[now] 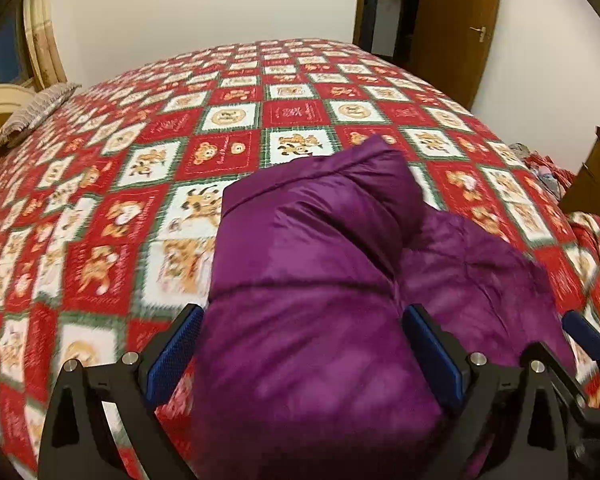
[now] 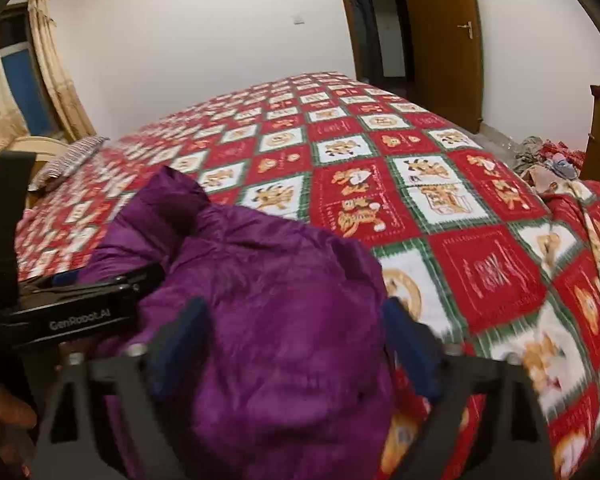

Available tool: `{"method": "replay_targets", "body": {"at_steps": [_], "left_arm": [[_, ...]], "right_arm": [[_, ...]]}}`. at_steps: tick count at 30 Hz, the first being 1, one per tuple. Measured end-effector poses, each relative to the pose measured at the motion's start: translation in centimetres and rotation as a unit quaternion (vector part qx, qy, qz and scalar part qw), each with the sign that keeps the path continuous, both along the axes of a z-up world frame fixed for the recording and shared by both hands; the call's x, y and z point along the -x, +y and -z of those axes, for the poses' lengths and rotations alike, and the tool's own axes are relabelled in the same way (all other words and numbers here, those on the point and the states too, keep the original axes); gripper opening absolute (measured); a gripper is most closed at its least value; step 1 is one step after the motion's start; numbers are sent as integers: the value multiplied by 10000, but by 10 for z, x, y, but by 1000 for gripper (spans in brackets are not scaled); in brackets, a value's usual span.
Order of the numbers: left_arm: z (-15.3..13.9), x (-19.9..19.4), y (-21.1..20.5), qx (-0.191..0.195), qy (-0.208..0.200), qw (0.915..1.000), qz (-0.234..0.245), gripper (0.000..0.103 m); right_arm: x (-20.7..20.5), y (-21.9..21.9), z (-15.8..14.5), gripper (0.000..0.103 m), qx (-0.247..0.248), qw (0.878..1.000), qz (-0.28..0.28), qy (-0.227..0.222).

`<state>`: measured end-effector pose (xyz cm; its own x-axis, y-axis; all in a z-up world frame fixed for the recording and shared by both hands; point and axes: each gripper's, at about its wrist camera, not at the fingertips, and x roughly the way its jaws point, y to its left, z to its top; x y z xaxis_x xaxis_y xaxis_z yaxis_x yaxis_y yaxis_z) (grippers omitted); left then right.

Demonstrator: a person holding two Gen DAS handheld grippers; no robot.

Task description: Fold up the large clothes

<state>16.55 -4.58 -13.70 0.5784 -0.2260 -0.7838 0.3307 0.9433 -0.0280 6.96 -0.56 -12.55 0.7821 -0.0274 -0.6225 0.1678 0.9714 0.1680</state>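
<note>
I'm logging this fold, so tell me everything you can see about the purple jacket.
The jacket is a puffy, quilted purple garment of shiny fabric with stitched seams across it. It lies bunched on the bedspread, one padded part rising toward the far side. The left gripper and right gripper each have jaws clamped around a thick fold.
</note>
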Motion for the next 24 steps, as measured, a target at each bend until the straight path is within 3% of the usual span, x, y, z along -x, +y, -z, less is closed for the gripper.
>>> {"method": "replay_targets", "body": {"at_steps": [3, 8, 13, 18, 21, 24], "left_arm": [[-17, 21, 11, -95, -106, 9998, 106, 99], [-36, 53, 23, -607, -562, 9966, 61, 99], [-41, 73, 34, -633, -646, 9958, 168, 99], [-42, 83, 36, -647, -785, 9944, 284, 99], [-41, 84, 42, -431, -706, 9959, 359, 99], [-46, 82, 63, 389, -491, 9966, 531, 99]], "right_arm": [[26, -1, -6, 95, -36, 10000, -34, -60], [62, -9, -15, 95, -308, 9994, -110, -142], [88, -15, -24, 95, -524, 9980, -241, -251], [94, -31, -15, 95, -1617, 9857, -361, -322], [87, -34, -8, 95, -1676, 9854, -243, -198], [85, -44, -6, 95, -1722, 9846, -68, -285]]}}
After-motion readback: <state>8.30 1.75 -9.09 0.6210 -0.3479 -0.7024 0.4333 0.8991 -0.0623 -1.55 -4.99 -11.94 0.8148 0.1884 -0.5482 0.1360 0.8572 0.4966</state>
